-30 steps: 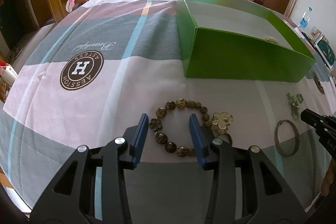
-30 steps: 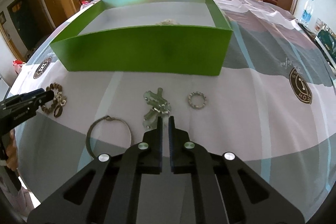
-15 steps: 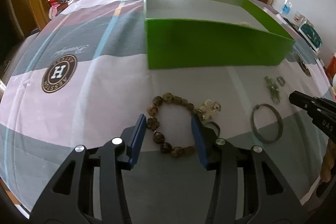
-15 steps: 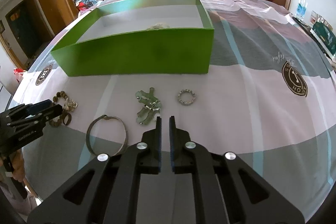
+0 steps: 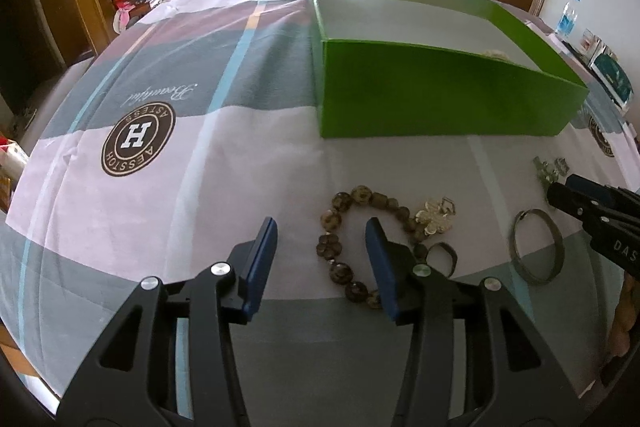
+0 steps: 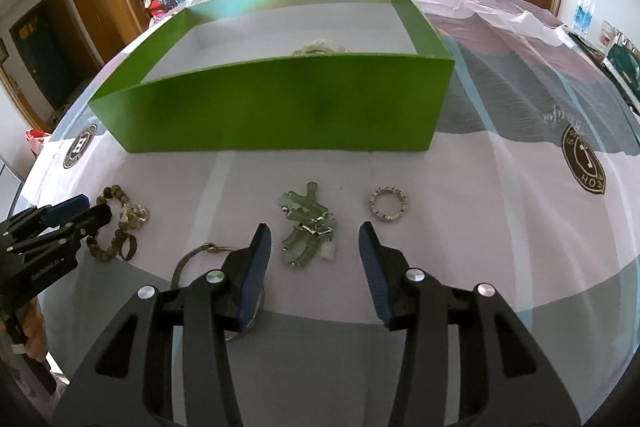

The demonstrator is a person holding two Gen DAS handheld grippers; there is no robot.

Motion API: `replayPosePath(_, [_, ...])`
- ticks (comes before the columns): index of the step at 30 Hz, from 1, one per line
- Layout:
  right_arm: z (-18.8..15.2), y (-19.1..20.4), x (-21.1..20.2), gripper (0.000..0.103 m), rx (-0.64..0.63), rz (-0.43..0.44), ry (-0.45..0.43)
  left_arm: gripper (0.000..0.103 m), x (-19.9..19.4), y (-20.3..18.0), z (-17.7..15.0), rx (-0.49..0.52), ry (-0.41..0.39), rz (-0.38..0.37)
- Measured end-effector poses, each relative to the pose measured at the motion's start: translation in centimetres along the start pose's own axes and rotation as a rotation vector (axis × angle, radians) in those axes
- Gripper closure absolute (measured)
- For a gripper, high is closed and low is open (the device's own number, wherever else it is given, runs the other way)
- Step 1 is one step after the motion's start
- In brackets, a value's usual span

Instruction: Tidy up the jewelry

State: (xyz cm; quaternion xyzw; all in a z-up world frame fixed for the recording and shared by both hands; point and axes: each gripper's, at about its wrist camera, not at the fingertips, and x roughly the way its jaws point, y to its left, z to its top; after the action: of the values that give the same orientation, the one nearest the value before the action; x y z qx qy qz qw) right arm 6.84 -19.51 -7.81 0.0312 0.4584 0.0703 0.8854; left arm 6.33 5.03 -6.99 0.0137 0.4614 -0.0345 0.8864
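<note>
we see the left gripper (image 5: 322, 243) spread wide, just left of the beaded bracelet (image 5: 347, 239). the right gripper (image 6: 314, 247) gapes around the green jade piece (image 6: 306, 227). something pale, perhaps pearls (image 6: 320, 47), lies in the green box (image 6: 280, 107).

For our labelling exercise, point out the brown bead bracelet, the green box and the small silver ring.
brown bead bracelet (image 5: 339, 273): left wrist view, a near bead.
green box (image 6: 280, 107): right wrist view, front wall.
small silver ring (image 6: 389, 204): right wrist view, its band.

Glossy bead bracelet (image 5: 352, 247), shiny metal bangle (image 5: 538, 247), matt cloth tablecloth (image 5: 240, 155).
</note>
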Motion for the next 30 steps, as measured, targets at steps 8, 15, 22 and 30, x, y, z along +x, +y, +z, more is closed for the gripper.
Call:
replayPosePath(8, [-0.2,0.2,0.2,0.060,-0.004,-0.021,-0.001,0.053,0.2,-0.4,-0.1,0.016,-0.003,0.013])
replayPosePath(15, [-0.3,0.2,0.3,0.089,-0.013,-0.029,-0.013,0.053,0.1,-0.5,-0.2,0.015,-0.008,0.018])
replayPosePath(22, [-1.0,0.1,-0.1,0.089,-0.020,-0.028,-0.012,0.078,-0.2,-1.6,-0.5,0.051,-0.019,-0.002])
replayPosePath(30, [-2.0,-0.4,-1.2,0.090,-0.022,-0.044,-0.001,0.082,-0.3,-1.9,-0.6,0.057,-0.016,-0.008])
